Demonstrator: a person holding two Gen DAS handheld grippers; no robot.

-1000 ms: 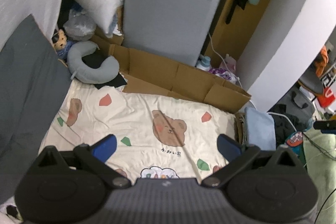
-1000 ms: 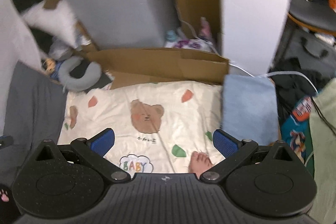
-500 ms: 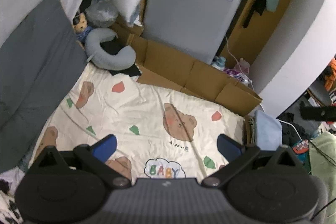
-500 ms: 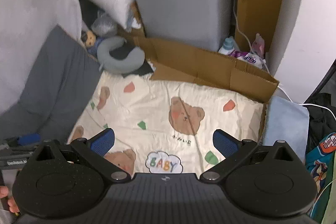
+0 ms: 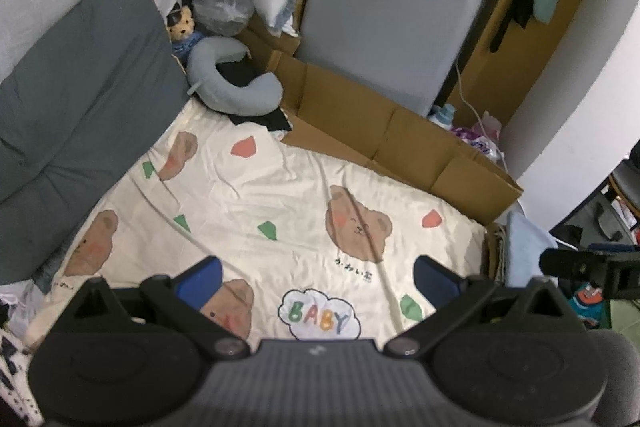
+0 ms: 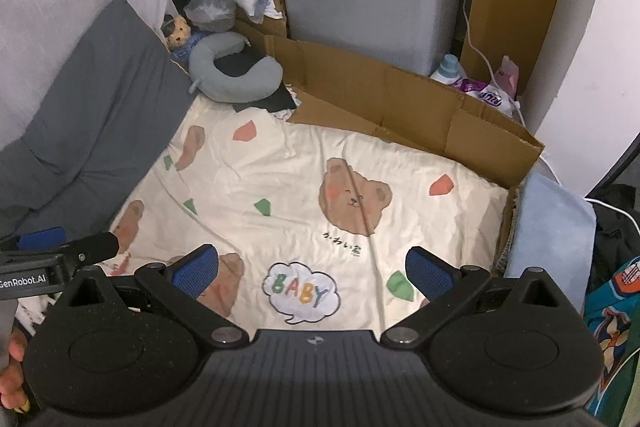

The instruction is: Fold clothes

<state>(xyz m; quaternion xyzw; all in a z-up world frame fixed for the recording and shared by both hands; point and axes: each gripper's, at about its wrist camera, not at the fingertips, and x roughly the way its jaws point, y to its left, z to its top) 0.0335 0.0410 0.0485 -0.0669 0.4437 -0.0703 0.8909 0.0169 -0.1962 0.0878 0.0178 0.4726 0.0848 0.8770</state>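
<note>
Both the left gripper (image 5: 316, 277) and right gripper (image 6: 312, 267) gape wide, holding nothing. They hover above a cream bear-print bedsheet (image 5: 280, 203); a folded pale-blue cloth (image 6: 552, 227) lies right.

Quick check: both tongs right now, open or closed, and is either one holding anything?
Left tongs: open, holding nothing, above the bear-print sheet.
Right tongs: open, holding nothing, above the same sheet.

The left gripper (image 5: 316, 277) hangs above a cream bear-print sheet (image 5: 280, 203), its blue-padded jaws spread wide and empty. A "BABY" cloud print (image 5: 318, 315) lies just ahead between the fingers. Farther ahead a cardboard panel (image 5: 392, 135) borders the sheet, with a grey appliance (image 5: 392, 15) beyond. A grey neck pillow (image 5: 232, 87) sits ahead-left. The right gripper (image 5: 592, 267) pokes in at the right, above a folded light-blue cloth (image 5: 524, 247).
</note>
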